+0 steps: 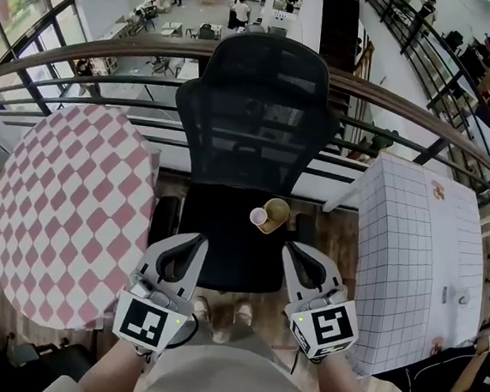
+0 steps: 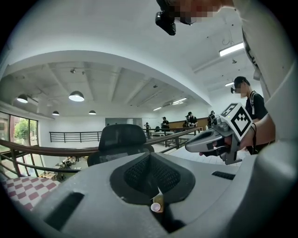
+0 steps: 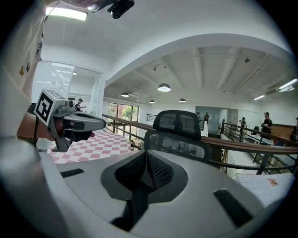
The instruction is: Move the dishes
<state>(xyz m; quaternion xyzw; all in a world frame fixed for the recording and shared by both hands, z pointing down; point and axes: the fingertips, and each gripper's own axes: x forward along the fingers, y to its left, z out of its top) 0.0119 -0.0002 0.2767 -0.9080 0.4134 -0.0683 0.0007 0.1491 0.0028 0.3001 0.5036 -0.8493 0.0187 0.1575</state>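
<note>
- The left tongs [image 1: 198, 241] and the right tongs [image 1: 290, 252] are both pinched together with nothing between them. They sit side by side over the near edge of the black office chair [image 1: 254, 114].
- A tan cup [image 1: 275, 213] and a small white cup [image 1: 259, 217] touch each other on the seat, at 12 o'clock from the tongs.
- A checked surface [image 1: 63, 208] stands at 9 o'clock and a white gridded surface [image 1: 412, 250] at 3 o'clock.

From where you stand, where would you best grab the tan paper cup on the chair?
Its side wall, below the rim, approached from the front right with the right gripper: the tan paper cup seems upright, mouth up, and a small white cup crowds its left side.
</note>
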